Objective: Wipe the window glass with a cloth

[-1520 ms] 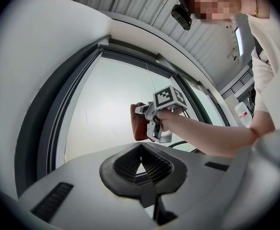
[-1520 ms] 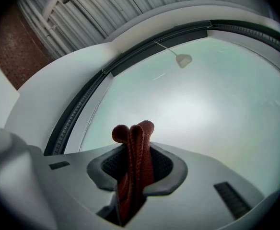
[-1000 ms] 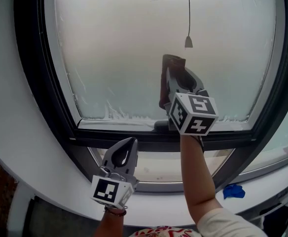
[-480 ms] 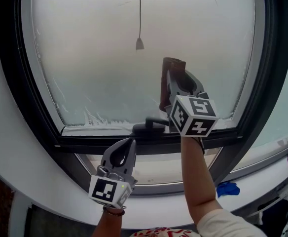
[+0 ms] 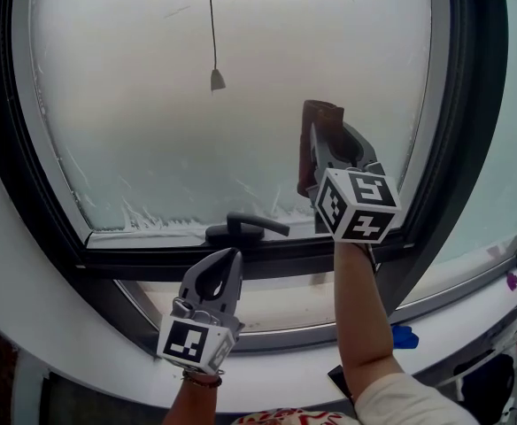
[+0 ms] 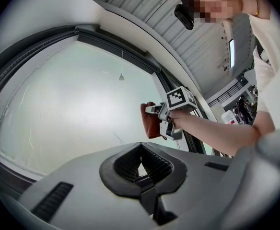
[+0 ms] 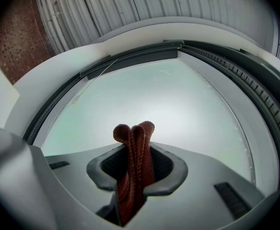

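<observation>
The frosted window glass (image 5: 223, 104) fills the upper head view inside a dark frame (image 5: 458, 149). My right gripper (image 5: 322, 144) is raised against the pane's lower right part, shut on a folded reddish-brown cloth (image 5: 312, 140) that stands up between its jaws (image 7: 133, 145). The cloth also shows in the left gripper view (image 6: 149, 120) with the right gripper (image 6: 165, 116) behind it. My left gripper (image 5: 219, 277) hangs lower, below the sash, jaws together with nothing in them (image 6: 141, 157).
A dark window handle (image 5: 245, 228) lies on the bottom sash left of the cloth. A blind cord with a small weight (image 5: 216, 80) hangs in front of the glass. A white curved sill (image 5: 81, 343) runs below. A blue item (image 5: 404, 336) sits at lower right.
The view has swung right: the cord and handle drifted left in the frame. My right gripper with the cloth shifted toward the pane's right edge. The left gripper stayed low.
</observation>
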Action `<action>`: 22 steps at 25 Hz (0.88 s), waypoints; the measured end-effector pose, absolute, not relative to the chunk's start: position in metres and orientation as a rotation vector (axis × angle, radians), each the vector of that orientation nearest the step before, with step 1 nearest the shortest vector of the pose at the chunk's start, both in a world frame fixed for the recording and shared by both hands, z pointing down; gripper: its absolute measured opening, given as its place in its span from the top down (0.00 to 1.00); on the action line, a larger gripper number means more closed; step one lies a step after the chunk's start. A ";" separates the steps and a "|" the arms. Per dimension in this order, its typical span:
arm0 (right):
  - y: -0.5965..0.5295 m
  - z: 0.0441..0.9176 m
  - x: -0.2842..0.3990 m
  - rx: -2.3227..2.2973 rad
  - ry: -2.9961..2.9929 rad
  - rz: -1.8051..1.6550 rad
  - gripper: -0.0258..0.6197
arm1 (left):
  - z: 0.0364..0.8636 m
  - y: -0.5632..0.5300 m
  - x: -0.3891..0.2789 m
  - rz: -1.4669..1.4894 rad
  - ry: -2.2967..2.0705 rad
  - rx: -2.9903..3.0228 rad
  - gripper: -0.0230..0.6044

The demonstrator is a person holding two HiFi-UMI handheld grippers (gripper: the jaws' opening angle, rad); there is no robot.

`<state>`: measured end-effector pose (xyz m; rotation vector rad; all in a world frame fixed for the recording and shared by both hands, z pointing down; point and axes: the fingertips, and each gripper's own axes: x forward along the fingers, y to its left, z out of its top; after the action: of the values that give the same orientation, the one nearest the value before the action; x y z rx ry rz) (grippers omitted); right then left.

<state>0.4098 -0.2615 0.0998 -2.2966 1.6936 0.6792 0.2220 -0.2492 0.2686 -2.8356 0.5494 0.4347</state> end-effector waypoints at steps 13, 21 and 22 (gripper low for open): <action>-0.206 0.092 0.500 -2.351 1.568 0.687 0.78 | 0.277 -0.231 0.267 0.459 0.563 -2.866 0.93; -0.179 0.089 0.535 -2.444 1.458 0.709 0.78 | 0.278 -0.228 0.279 0.450 0.565 -2.869 0.93; -0.175 0.088 0.540 -2.471 1.428 0.717 0.78 | 0.278 -0.228 0.280 0.450 0.564 -2.869 0.93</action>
<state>0.5398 -0.1748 0.0882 -2.4708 1.4278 0.7172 0.2798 -0.2284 0.2784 -2.8690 0.5641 0.4502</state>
